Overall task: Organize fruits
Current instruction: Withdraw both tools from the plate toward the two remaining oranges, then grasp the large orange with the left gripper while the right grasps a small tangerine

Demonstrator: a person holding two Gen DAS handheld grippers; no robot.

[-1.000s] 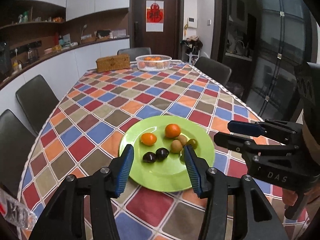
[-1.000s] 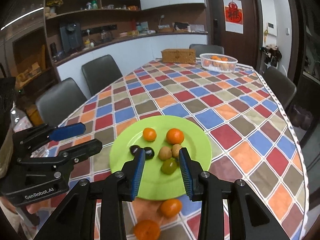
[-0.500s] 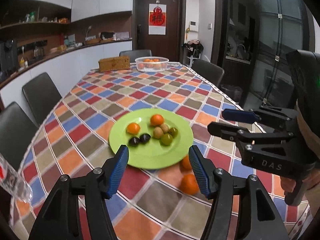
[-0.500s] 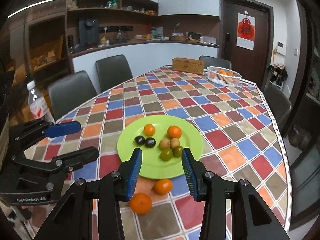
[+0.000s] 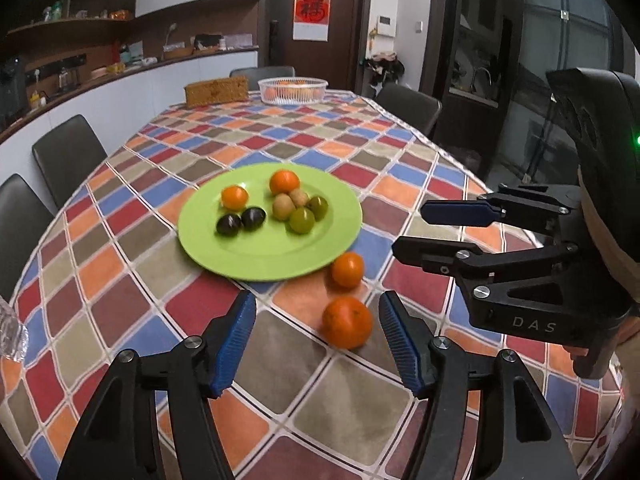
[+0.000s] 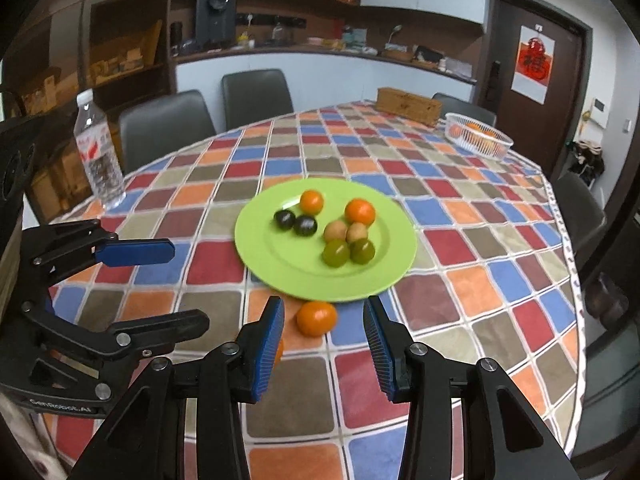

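Note:
A green plate (image 5: 248, 252) (image 6: 288, 264) on the checked tablecloth holds two oranges, two dark plums, two brown kiwis and two green fruits. Two loose oranges lie on the cloth in front of it: a larger one (image 5: 347, 322) and a smaller one (image 5: 347, 269) (image 6: 316, 318). My left gripper (image 5: 316, 336) is open and empty, above the cloth, with the larger orange between its fingers' line. My right gripper (image 6: 324, 344) is open and empty, just behind the smaller orange; the larger orange is mostly hidden behind its left finger.
A white basket (image 5: 293, 90) (image 6: 478, 136) with oranges and a wicker box (image 5: 216, 91) stand at the table's far end. A water bottle (image 6: 98, 152) stands at the left edge. Dark chairs surround the table.
Both grippers have pulled back and up from the plate. The plate now lies farther off and the two loose oranges have come into view in front of it.

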